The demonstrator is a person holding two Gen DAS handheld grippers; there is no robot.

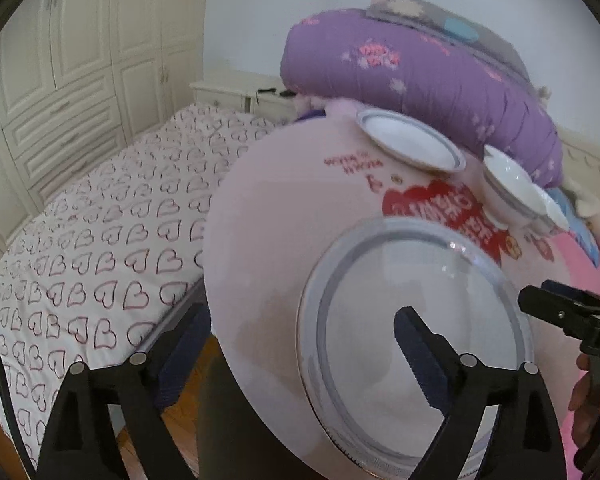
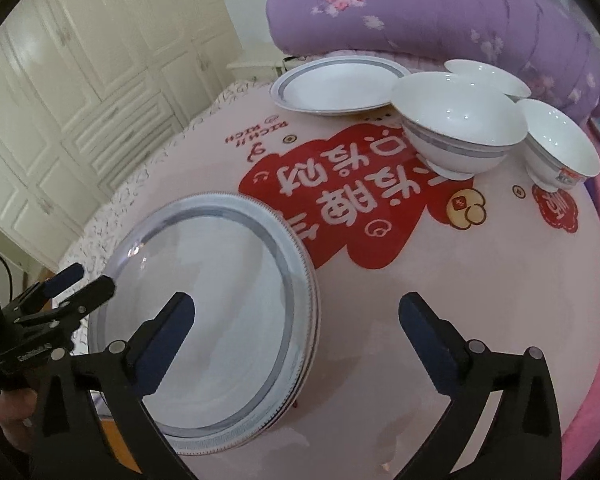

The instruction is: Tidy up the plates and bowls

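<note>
Bedroom setup: round pink table (image 2: 420,320) with a red printed graphic, pushed against a bed with a heart-print sheet (image 1: 92,240); cream wardrobe doors (image 1: 60,60) behind, rolled purple quilt (image 2: 440,12) past the far edge of the table.

Left claw (image 1: 300,364): jaws wide apart, nothing gripped. One finger hangs off the table edge over the gap by the bed; the other sits over the near plate stack (image 2: 204,312). Can't tell if that finger touches the plate.

Right claw (image 2: 296,328): jaws fully apart, nothing gripped. Its left finger is over the stack's well; its right finger is over bare tablecloth, well clear of any dish.

Near plate stack: grey-banded white plates, at least two rims visible at the edge, lying flat on the table directly under both claws, on the left-claw side of the right claw. The left claw's tips show at the stack's left rim in the right wrist view.

Ahead of the right claw, at the far side of the table:
- single grey-banded plate (image 2: 336,88), flat, straight ahead
- large grey-banded bowl (image 2: 460,124), upright, ahead and to the right, just beside that plate
- small bowl (image 2: 560,148), upright, right of the large bowl, close to it
- another white dish (image 2: 496,76) behind the large bowl, partly hidden; type unclear
</note>
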